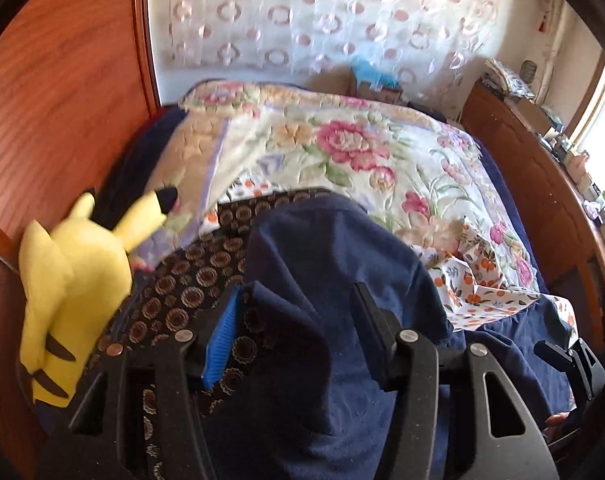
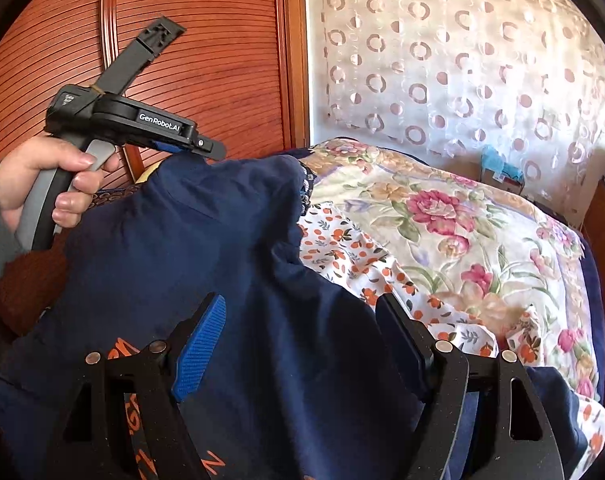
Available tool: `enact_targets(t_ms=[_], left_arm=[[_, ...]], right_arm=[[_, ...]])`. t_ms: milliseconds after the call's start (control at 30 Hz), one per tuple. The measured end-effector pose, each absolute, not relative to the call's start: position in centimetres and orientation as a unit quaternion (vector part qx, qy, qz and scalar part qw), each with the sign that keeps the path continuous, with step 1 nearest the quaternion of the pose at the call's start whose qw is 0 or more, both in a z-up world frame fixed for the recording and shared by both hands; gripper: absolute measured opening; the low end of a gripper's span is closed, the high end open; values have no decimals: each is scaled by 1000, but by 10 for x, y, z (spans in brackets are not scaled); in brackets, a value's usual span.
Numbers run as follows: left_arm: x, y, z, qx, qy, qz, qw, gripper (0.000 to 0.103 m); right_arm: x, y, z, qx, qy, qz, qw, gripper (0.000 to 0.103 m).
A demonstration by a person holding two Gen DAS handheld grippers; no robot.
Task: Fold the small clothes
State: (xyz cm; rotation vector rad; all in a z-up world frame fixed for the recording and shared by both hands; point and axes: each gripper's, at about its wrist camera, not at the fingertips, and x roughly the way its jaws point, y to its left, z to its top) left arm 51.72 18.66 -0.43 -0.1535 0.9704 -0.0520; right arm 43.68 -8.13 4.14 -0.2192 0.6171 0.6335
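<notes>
Fingers of the left gripper [image 1: 298,300] stand about half apart around a bunch of the navy garment [image 2: 174,248]; a firm pinch cannot be confirmed. Those of the right gripper [image 2: 302,312] stand wide, cloth between them, unpressed. The garment is heaped at the near edge of the floral quilt [image 1: 342,152]. Risk: a loose left pinch would let the fold slump. Cardboard box [image 1: 372,80] by the curtain: contents unclear.

Floral-quilted bed [image 2: 442,216], sheer circle-patterned curtain [image 2: 462,60], red wooden wardrobe [image 2: 202,40].
</notes>
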Motion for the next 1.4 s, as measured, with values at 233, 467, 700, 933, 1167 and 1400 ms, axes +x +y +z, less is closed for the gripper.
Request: enact_targets(t_ms=[233,467,700,933,1167,1400], left_arm=[[504,173,7,-46,438,-41,897,6],[438,136,53,-3,372,-102,923,4],[363,122,38,-27,375,-145,915,5],[336,122,-2,-36,408,-135,902,5],[327,128,13,-35,381,-129,915,38],[336,139,29,-29,353,-102,930,43]], right_arm=[[435,-84,45,-95,295,300,902,79],[429,-85,51,-88,287,292,908,79],[425,-85,53,-65,279,300,910,79],[445,-72,43,-56,300,343,888,79],[487,-54,23,-50,349,381,855,76],[526,-39,2,-52,392,386,834,68]])
